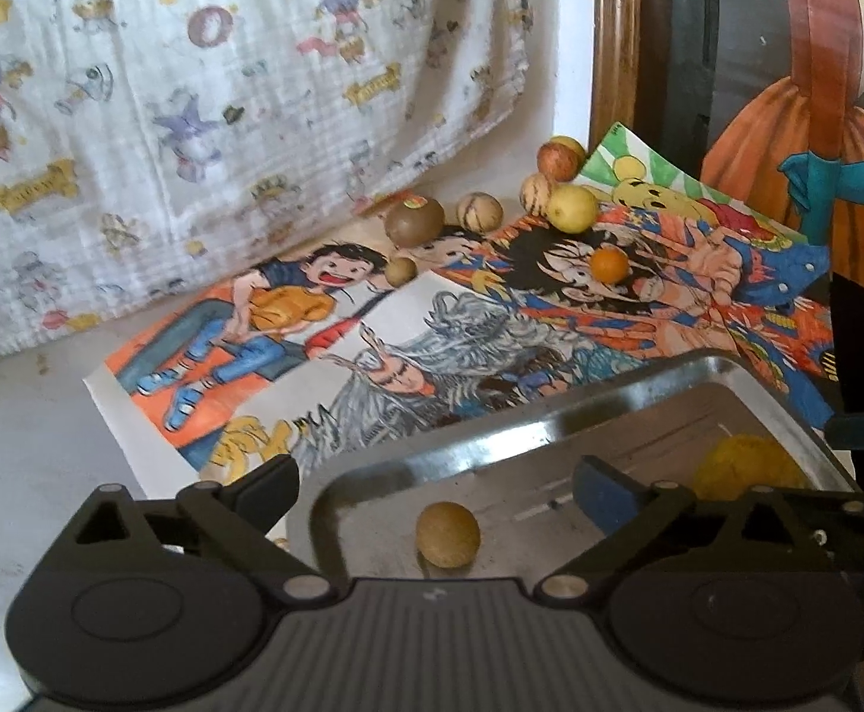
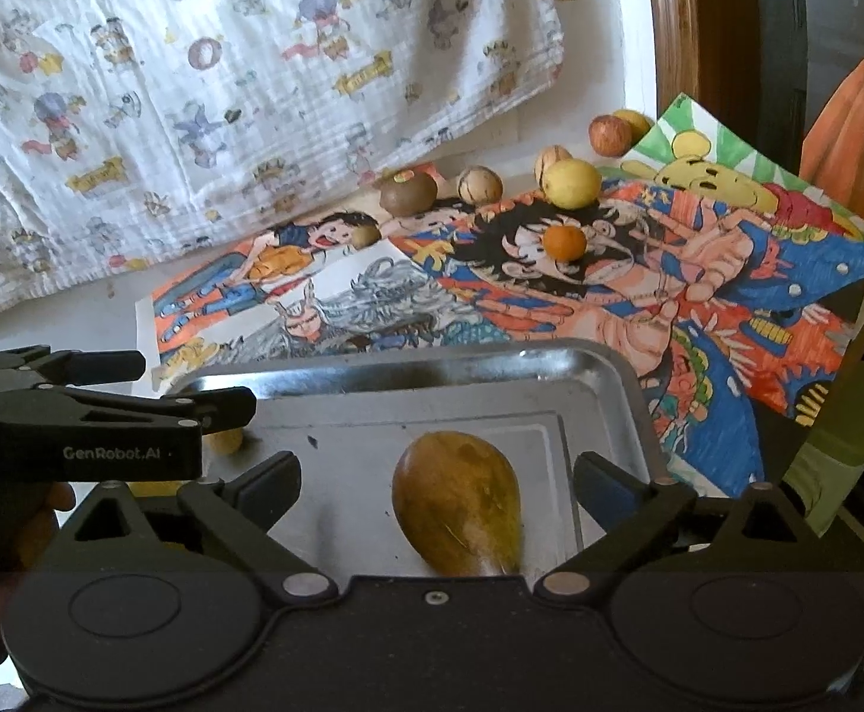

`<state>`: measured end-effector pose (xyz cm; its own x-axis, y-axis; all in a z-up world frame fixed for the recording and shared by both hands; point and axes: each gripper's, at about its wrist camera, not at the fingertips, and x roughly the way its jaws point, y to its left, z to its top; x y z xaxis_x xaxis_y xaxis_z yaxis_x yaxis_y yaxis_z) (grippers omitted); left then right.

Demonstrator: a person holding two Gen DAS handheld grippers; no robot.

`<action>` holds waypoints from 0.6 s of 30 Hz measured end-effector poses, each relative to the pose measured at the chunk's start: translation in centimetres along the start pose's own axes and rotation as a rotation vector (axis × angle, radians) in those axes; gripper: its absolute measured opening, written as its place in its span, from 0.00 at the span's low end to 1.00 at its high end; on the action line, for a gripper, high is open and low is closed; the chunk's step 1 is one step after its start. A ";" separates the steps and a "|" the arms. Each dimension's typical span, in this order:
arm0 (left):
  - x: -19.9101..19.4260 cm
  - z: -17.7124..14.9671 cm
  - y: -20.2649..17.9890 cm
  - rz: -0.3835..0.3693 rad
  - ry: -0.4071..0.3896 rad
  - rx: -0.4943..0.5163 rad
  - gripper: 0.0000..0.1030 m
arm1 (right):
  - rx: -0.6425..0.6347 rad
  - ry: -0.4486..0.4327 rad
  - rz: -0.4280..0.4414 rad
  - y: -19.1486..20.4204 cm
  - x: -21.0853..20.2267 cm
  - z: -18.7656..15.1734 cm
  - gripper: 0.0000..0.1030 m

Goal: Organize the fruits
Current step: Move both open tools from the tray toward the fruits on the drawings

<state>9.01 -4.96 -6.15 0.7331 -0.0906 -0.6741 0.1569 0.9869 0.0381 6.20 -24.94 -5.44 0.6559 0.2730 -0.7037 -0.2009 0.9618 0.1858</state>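
Both tongs were noted spread wide and empty. Left tongs were held low over the near left part of the metal tray, with a small tan fruit lying on the tray floor between the fingers but untouched. Right tongs were held over the tray's right half, a large brownish-yellow pear-shaped fruit resting on the metal between the fingers, also apart from them.

Remaining fruit was recorded well beyond the tray, scattered on the coloured drawings and the bare surface near the hanging printed cloth: a small orange fruit nearest, a yellow round fruit, a kiwi with a sticker, a pale striped round fruit and a reddish fruit at the back. Whether a desk or a floor lay beneath could not be told.

Judged: two fruits gathered, most left.

Risks judged:
- Round fruit could be rolled off by a glancing finger, since nothing blocks it.
- Loose sheets could be dragged or creased during a low approach.
- Tray contents could be knocked as the tongs are lifted out.
- Paths could cross if both tongs are sent to the orange fruit.
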 end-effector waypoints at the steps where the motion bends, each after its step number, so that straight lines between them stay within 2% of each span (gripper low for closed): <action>1: -0.2 0.1 0.0 0.010 -0.003 0.001 0.99 | -0.001 -0.006 -0.001 0.0 -0.3 0.1 0.98; 18: -5.5 1.8 0.6 0.055 -0.117 -0.003 0.99 | -0.023 -0.121 0.001 1.6 -5.8 1.6 0.99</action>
<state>6.32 -4.17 -1.09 0.8129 -0.0508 -0.5802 0.1125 0.9911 0.0708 3.21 -24.96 0.03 0.7386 0.2752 -0.6154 -0.2171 0.9613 0.1694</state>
